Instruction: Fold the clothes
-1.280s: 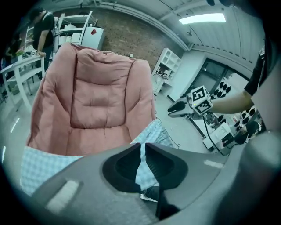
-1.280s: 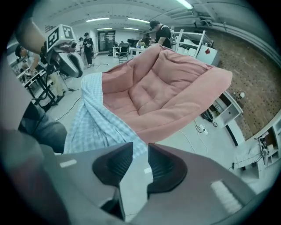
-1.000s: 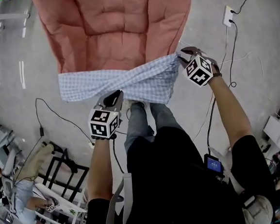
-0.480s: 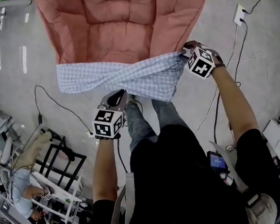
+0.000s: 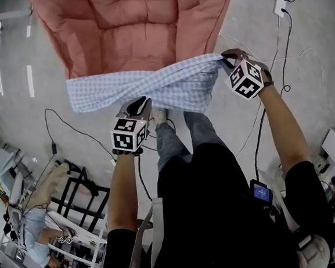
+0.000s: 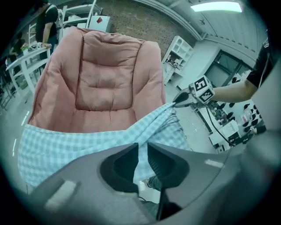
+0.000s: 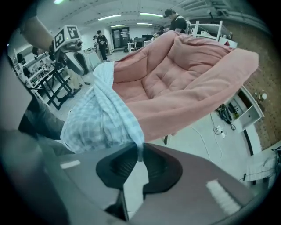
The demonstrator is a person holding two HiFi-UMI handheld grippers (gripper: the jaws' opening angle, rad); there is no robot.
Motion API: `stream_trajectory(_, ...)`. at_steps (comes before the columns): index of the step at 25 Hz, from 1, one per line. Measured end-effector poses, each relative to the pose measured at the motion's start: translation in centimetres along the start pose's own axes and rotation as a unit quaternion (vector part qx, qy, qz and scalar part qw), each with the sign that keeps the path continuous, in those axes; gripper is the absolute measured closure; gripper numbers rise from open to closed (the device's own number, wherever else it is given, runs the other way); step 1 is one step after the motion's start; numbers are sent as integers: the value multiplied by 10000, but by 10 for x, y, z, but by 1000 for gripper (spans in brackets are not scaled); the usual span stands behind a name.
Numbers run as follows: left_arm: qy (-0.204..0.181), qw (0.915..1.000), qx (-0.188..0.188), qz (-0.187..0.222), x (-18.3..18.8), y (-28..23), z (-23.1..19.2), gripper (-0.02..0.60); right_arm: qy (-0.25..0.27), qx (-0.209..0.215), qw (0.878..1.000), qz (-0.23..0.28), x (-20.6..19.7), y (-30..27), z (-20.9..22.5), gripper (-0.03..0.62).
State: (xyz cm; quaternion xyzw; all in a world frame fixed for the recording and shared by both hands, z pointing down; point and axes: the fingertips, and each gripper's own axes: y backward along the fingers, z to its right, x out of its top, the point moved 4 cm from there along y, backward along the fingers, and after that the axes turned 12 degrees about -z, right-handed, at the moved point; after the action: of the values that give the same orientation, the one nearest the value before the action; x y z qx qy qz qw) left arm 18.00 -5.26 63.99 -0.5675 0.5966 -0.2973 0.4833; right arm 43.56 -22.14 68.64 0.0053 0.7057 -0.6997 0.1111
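A blue-and-white checked cloth (image 5: 152, 88) hangs stretched and twisted across the front edge of a pink padded lounge chair (image 5: 135, 28). My left gripper (image 5: 137, 107) is at the middle of the cloth's lower edge. Its jaws have just been opening a little. In the left gripper view the left gripper (image 6: 142, 147) still has the cloth (image 6: 79, 140) in its narrow gap. My right gripper (image 5: 226, 58) holds the cloth's right end. Its jaws have just been closing. In the right gripper view the right gripper (image 7: 139, 154) pinches an edge of the cloth (image 7: 101, 118) beside the chair (image 7: 175, 83).
The person's legs (image 5: 177, 141) stand just below the cloth. Cables and a wall socket (image 5: 280, 3) lie on the grey floor at the right. A black rack (image 5: 79, 188) and another person (image 5: 39, 229) are at the lower left.
The right gripper has shifted a little right and up with the cloth's right end. The left gripper stays at the cloth's lower edge, slightly closer to the chair.
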Motion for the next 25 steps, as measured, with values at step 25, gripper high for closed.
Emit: stream_trajectory(25, -3763, 9201, 33, -1084, -73, -19, 17, 563, -1426, -1386, 9800, -31, -73, 98, -187, 546)
